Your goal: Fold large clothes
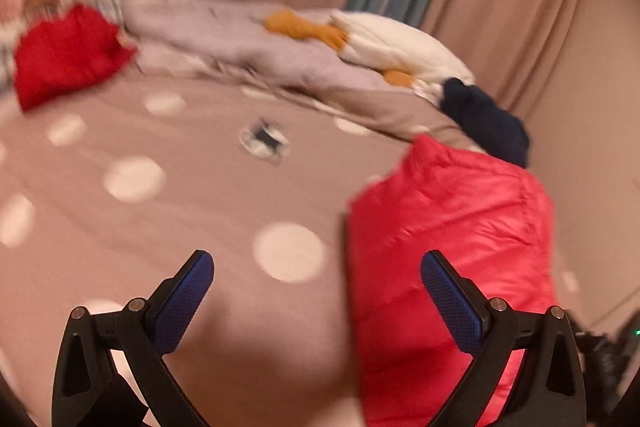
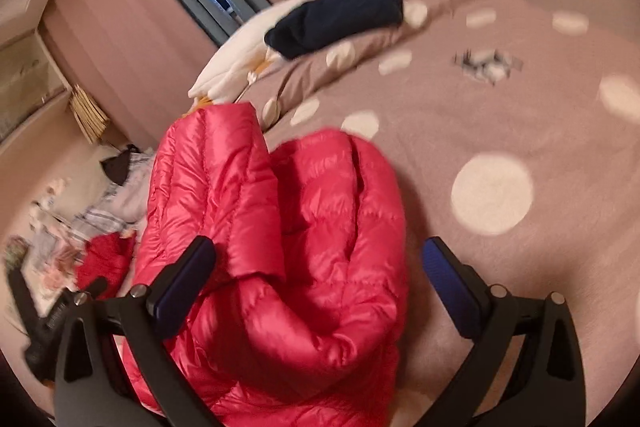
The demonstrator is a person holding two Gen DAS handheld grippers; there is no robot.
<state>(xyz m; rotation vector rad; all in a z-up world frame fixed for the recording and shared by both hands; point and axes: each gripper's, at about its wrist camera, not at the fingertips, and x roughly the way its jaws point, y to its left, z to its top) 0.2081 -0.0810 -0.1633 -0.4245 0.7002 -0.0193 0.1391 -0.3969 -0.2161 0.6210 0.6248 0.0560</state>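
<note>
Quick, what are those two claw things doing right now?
Left gripper: open, holding nothing.
Right gripper: open over the red jacket, not gripping it.

The red puffer jacket (image 2: 288,227) is glossy, quilted synthetic cloth, lying on the matt, dotted cotton-like bedsheet (image 1: 200,195). Beyond the jacket a navy garment (image 2: 340,13) looks soft and matt. The gripper fingers (image 1: 184,303) are matt black plastic with textured blue pads

bed (image 1: 208,211): polka-dot sheet; on it: red puffer jacket (image 2: 304,227); navy garment (image 2: 340,13); red garment (image 1: 68,55)
</note>
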